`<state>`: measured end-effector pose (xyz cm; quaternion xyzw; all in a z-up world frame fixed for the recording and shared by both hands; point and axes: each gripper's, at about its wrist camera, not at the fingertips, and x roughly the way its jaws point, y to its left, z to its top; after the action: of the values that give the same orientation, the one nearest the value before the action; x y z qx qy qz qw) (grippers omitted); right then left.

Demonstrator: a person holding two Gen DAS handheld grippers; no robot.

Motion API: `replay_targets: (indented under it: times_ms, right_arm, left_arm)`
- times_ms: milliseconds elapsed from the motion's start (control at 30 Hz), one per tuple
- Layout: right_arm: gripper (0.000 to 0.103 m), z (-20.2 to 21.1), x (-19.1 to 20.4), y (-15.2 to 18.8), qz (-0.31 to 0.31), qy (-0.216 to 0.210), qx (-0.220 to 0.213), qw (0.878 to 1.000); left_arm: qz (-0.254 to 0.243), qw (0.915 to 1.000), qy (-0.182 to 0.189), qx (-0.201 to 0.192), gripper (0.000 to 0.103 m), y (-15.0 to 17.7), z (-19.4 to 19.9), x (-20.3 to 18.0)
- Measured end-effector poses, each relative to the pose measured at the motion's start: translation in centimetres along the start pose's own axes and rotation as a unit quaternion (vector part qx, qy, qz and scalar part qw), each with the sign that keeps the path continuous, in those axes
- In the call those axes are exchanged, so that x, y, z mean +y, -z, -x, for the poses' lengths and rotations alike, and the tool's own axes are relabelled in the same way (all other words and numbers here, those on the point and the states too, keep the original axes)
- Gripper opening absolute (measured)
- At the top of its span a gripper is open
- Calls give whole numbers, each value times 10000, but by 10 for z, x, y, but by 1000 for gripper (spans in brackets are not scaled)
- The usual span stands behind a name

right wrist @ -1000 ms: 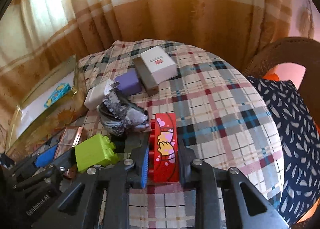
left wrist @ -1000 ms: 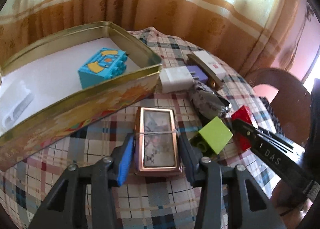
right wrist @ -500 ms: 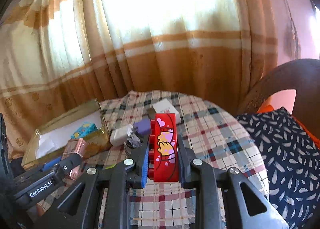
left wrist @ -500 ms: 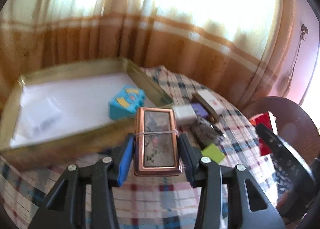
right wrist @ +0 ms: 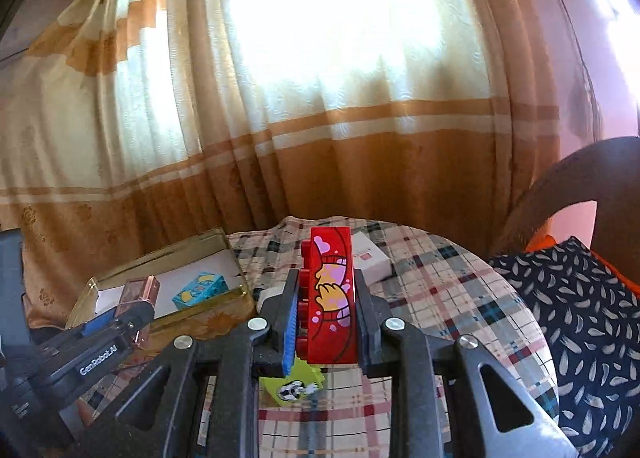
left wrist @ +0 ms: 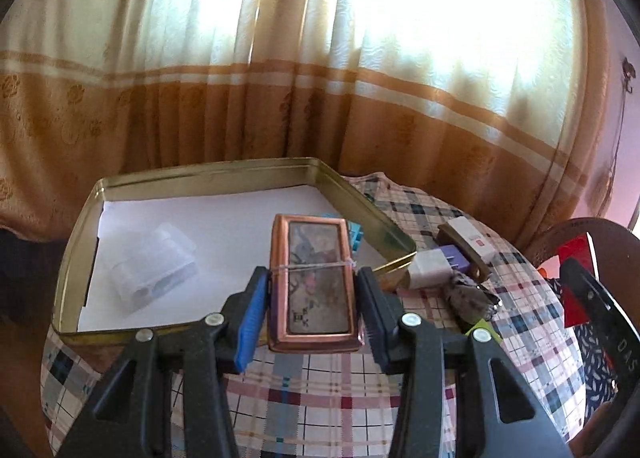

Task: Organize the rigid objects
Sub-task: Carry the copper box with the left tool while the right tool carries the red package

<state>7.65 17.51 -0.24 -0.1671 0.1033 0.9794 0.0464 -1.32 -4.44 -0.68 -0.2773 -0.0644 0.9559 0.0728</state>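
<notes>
My left gripper is shut on a copper-framed case and holds it in the air over the near edge of a gold tin lined with white paper. In the tin lie a clear plastic piece and a blue toy brick. My right gripper is shut on a red toy brick with pink hearts, held above the plaid table. The left gripper and its case also show in the right wrist view.
On the plaid cloth lie a white charger, a purple block, a brown and white box, a grey sequinned pouch and a green brick. A chair with a dark cushion stands right. Curtains hang behind.
Both grippers rose from the table with their objects. The left gripper carried the copper case left, over the tin's edge. The right gripper lifted the red brick.
</notes>
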Motion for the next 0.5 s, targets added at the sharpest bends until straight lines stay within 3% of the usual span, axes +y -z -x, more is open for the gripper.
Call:
replay_targets:
  times_ms: [167, 300, 500]
  right_arm:
    - [25, -7, 20, 2, 80, -187, 30, 9998]
    - [25, -12, 46, 2, 369, -337, -102, 9987]
    - [25, -21, 77, 7, 677, -619, -43, 9958]
  left_arm:
    - [-89, 9998, -122, -162, 44, -1, 5, 0]
    - [-209, 9980, -444, -400, 44, -4, 9, 9]
    - [196, 9965, -690, -435, 44, -11, 6, 40]
